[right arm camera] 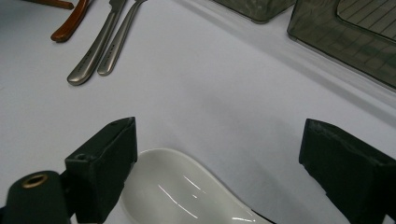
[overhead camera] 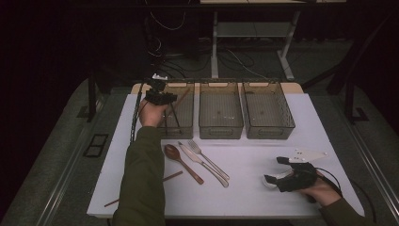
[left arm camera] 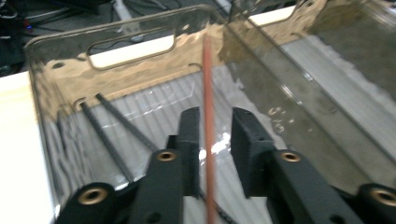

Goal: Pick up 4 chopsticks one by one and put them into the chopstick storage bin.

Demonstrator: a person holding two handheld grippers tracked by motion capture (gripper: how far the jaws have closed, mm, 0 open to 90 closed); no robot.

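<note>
Currently on the white table (overhead camera: 244,197): three smoked-clear plastic bins in a row along the far edge, cutlery loose at centre.

Left gripper (left arm camera: 214,135): held over the left bin (overhead camera: 184,127), seen from above at (overhead camera: 160,97). A reddish-brown chopstick (left arm camera: 207,107) runs between its jaws and up toward the bin's far wall. The jaws stand narrowly apart, a small gap visible on either side of the stick; whether they press it cannot be told. Two black chopsticks (left arm camera: 109,135) lie on the ribbed bin floor, left of the jaws.

Right gripper (right arm camera: 224,158): near the front right of the table, seen from above at (overhead camera: 277,170). Jaws wide apart, gripping nothing. A white ceramic soup spoon (right arm camera: 182,191) lies on the table between them, just beside the left-hand jaw.

Centre of table: wooden spoon (overhead camera: 181,162), table knife (overhead camera: 202,164), fork (overhead camera: 209,160), lying side by side. Another reddish chopstick (overhead camera: 173,176) lies near the person's left sleeve (overhead camera: 141,183).

Middle bin (overhead camera: 220,126) and right bin (overhead camera: 268,127): contents not discernible.
</note>
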